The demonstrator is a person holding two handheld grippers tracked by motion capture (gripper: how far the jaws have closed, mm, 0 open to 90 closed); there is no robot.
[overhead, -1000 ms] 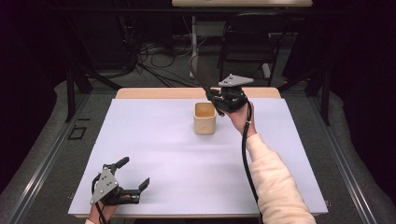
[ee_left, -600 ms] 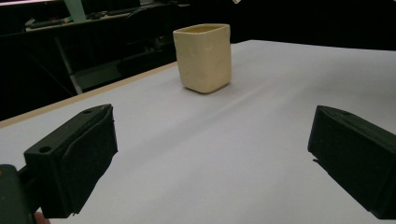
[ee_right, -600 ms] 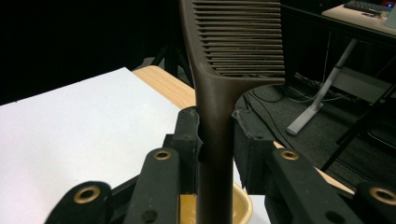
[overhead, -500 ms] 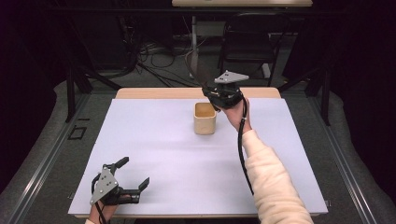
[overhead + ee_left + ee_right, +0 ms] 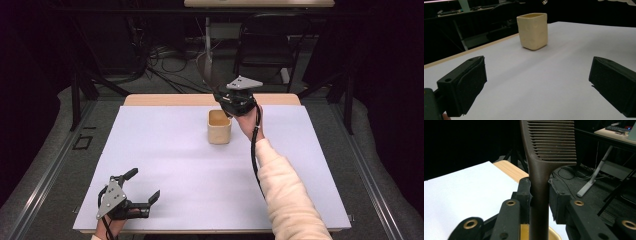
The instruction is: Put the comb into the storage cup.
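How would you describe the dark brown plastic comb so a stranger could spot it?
On the white table, find the cream square-sided cup near the far edge. Just above it, the right gripper clamps the dark brown comb by its handle, teeth end raised: the one toothed thing here.

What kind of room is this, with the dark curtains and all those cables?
Probably a lab or recording studio, not a home. A white table stands amid black surroundings, cables trail on the floor, and a person works a comb and cup with handheld grippers.

High view overhead, facing forward; gripper views close, low; all share cup [image 5: 219, 127].
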